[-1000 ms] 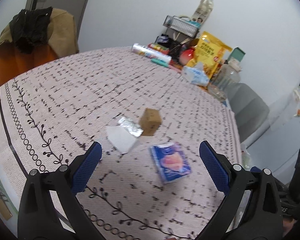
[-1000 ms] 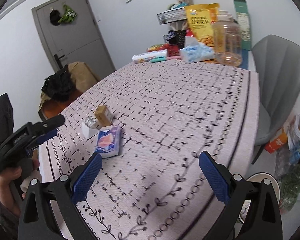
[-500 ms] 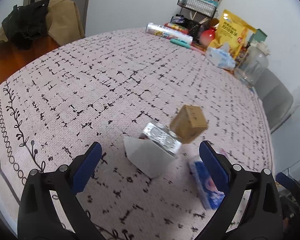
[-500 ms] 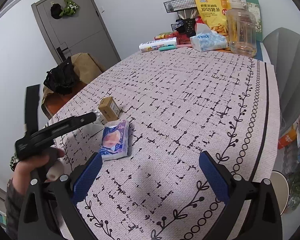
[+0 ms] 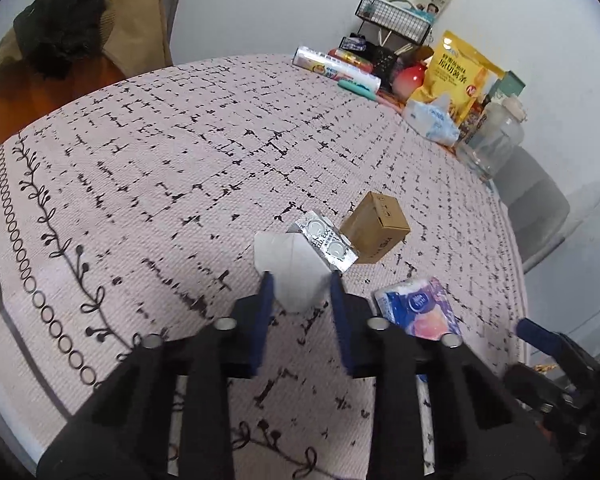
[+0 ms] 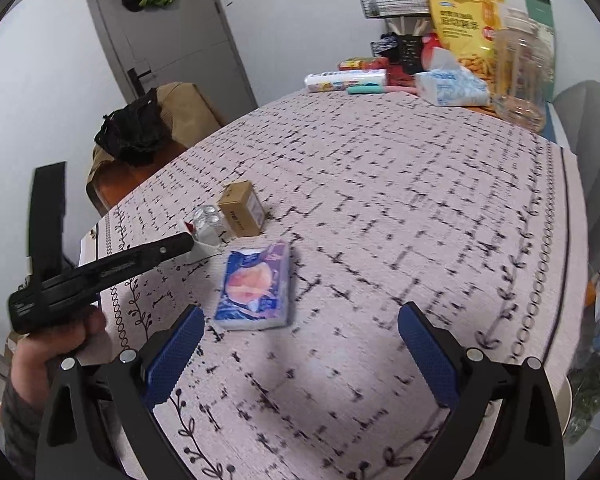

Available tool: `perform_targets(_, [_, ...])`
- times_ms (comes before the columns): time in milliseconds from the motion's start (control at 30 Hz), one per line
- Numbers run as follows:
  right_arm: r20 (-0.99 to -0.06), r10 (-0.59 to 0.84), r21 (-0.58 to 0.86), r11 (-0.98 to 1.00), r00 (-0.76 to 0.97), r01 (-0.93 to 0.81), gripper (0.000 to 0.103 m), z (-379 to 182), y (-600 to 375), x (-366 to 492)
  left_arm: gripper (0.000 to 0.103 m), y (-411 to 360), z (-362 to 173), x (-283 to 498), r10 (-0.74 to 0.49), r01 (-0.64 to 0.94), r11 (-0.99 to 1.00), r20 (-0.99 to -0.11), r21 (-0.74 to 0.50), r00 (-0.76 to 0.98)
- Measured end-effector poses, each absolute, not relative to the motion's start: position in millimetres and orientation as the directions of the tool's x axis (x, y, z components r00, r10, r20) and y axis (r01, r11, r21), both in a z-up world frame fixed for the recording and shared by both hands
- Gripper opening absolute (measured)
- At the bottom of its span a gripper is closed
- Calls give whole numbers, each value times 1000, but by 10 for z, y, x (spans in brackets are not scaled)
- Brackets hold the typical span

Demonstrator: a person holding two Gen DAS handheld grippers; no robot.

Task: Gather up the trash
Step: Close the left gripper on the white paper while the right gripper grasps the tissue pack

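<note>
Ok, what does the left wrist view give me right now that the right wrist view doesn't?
Only the left wrist view: the left gripper from behind, jaws closing with the white paper scrap between them, and the blister pack face-up with its round pockets.
Only the right wrist view: the right gripper with open, empty jaws, the hand holding the left gripper, and the grey door.
Both: the cardboard box, the tissue pack, the tablecloth.
</note>
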State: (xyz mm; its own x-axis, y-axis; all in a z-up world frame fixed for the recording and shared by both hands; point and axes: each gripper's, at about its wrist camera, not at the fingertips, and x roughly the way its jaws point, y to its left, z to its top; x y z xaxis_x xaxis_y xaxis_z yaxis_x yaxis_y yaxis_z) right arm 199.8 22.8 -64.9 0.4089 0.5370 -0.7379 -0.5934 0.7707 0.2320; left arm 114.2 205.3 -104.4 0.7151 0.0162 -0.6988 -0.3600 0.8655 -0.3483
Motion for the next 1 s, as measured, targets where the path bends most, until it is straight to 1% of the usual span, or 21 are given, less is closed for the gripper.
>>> perform_targets(67, [-746,534,225,764,398,-605,94,-692,339,2012,15,2081,-1023,1059,12,-358,863,-694,-357,720])
perform_targets(133, [-755,531,223,759,384,-611,92,-734,430,2032,11,2109,-1001,986,9,-357,860,-688,-366,726])
perform_targets(200, [-760,529,221,756,378,-616,89,-769,524,2048,11,2127,-977,950,9,-355,859,-682,-370,731])
perform_targets(233, [-766,521,211,757,377,-618,88,-793,577,2060,13,2127,-954,931,12,-351,860,-673,-370,740])
perform_targets(267, [-769,518,208,756,374,-620,86,-810,613,2067,26,2123,-939,929,19,-352,861,-669,-366,743])
perform_targets(300, [-774,516,207,754,368,-624,79,-831,642,2071,39,2127,-933,933,21,-357,859,-672,-366,740])
perform_targets(333, [-785,511,208,750,350,-628,66,-867,675,2081,56,2135,-929,945,14,-354,855,-666,-380,746])
perform_targets(367, [-795,510,216,745,330,-631,59,-901,691,2087,56,2138,-925,950,9,-351,852,-658,-390,753])
perform_targets(400, [-800,511,225,741,315,-633,44,-926,702,2092,56,2148,-927,975,9,-354,848,-657,-394,753])
perform_targets(433, [-798,516,232,740,310,-632,40,-938,687,2089,56,2162,-935,1008,12,-363,843,-659,-398,752])
perform_targets(467, [-796,517,232,740,313,-632,39,-937,676,2081,56,2189,-953,1033,20,-380,832,-664,-404,747])
perform_targets(533, [-794,523,240,738,310,-631,34,-937,639,2076,56,2281,-998,1077,27,-427,788,-668,-444,744])
perform_targets(733, [-793,526,246,739,308,-627,31,-929,559,2061,56,2322,-1045,1252,34,-459,743,-658,-486,753])
perform_targets(800, [-795,521,239,739,309,-630,31,-919,556,2052,53,2313,-1075,1303,41,-473,740,-669,-478,742])
perform_targets(833, [-798,519,238,740,308,-629,35,-918,558,2053,46,2307,-1105,1321,40,-481,737,-680,-474,732])
perform_targets(867, [-798,519,238,740,308,-629,36,-918,558,2053,42,2299,-1136,1327,35,-486,734,-688,-474,725])
perform_targets(900, [-798,517,238,742,309,-627,38,-914,554,2058,42,2294,-1152,1324,31,-484,734,-688,-477,725])
perform_targets(933, [-796,519,240,742,310,-626,46,-911,551,2061,42,2284,-1160,1301,28,-479,734,-683,-482,730])
perform_targets(967, [-794,523,242,740,310,-628,50,-909,553,2062,42,2273,-1160,1278,27,-474,735,-677,-485,735])
perform_targets(1000, [-791,525,240,739,314,-630,56,-907,557,2056,42,2259,-1157,1257,23,-468,736,-673,-489,739])
